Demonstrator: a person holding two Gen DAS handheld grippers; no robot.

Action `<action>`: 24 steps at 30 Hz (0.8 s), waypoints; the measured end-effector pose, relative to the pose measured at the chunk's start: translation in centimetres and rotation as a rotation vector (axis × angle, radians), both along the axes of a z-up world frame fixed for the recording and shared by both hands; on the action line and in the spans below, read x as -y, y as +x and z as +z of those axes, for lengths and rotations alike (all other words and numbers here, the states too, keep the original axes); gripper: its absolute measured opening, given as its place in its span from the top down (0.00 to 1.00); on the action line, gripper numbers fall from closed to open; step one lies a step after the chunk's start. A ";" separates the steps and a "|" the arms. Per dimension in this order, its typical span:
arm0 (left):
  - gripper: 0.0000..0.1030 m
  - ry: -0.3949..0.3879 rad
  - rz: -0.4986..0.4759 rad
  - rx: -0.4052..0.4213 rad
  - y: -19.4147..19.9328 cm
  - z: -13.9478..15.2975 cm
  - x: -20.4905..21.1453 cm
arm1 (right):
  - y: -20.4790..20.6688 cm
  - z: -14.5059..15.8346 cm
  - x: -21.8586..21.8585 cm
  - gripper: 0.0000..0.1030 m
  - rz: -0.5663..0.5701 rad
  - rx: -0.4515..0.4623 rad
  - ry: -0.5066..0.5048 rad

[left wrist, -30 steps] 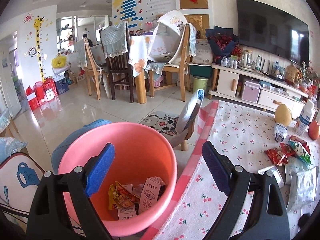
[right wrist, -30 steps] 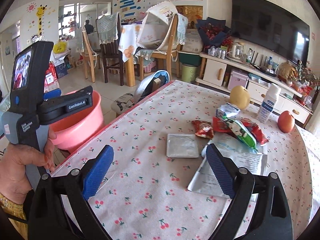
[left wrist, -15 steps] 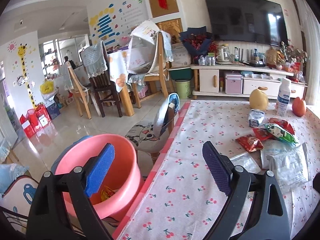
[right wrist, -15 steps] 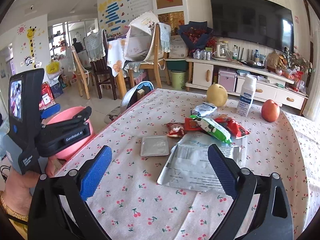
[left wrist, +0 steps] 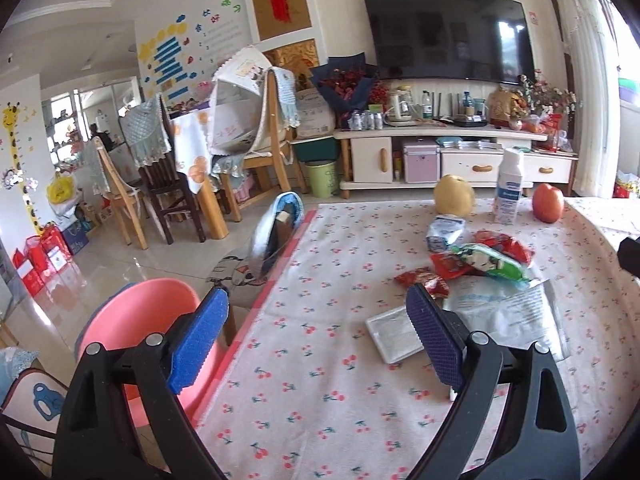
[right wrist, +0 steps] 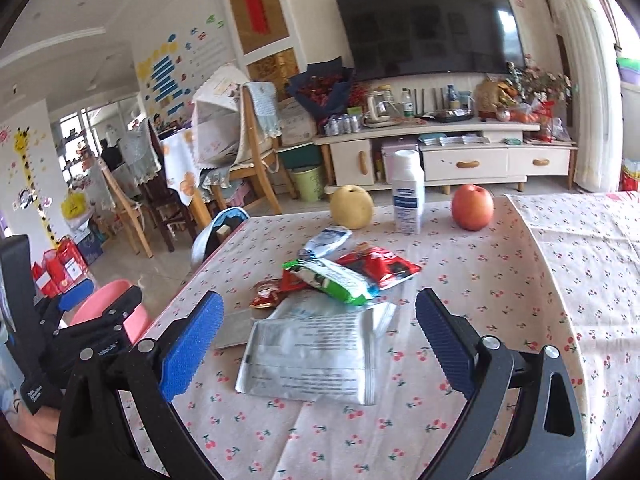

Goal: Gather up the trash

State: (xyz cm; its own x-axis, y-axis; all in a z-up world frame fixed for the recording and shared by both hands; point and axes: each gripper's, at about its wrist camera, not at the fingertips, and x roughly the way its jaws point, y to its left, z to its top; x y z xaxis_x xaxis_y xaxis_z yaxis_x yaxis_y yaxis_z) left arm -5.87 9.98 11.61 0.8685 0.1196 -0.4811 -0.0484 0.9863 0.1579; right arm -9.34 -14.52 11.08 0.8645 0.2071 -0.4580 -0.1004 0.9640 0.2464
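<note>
Trash lies piled on the cherry-print tablecloth (right wrist: pixel 520 300): a large silver-white bag (right wrist: pixel 316 356), a green wrapper (right wrist: pixel 332 276), a red wrapper (right wrist: pixel 380 264), a small red packet (right wrist: pixel 266 298), a blue-white packet (right wrist: pixel 326 242) and a flat grey packet (left wrist: pixel 394 334). My right gripper (right wrist: pixel 318 344) is open just above the near end of the large bag, its pads clear of it. My left gripper (left wrist: pixel 316 336) is open and empty over the table's left edge, its right finger beside the grey packet. The pink bucket (left wrist: pixel 136 320) stands on the floor at lower left.
A pear (right wrist: pixel 352 206), a white bottle (right wrist: pixel 408 196) and an apple (right wrist: pixel 472 206) stand at the table's far edge. A small chair (left wrist: pixel 276 228) leans against the table's left side. Beyond are dining chairs, a green bin and a TV cabinet.
Both views have swung right, away from the bucket and toward the trash pile. The left gripper has left the bucket's mouth for the table edge. The right gripper has come closer to the large bag.
</note>
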 end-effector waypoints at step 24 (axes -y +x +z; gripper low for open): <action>0.15 -0.148 -0.362 -0.485 24.1 -7.2 12.5 | 4.0 -2.7 6.7 0.07 -0.050 -0.135 0.092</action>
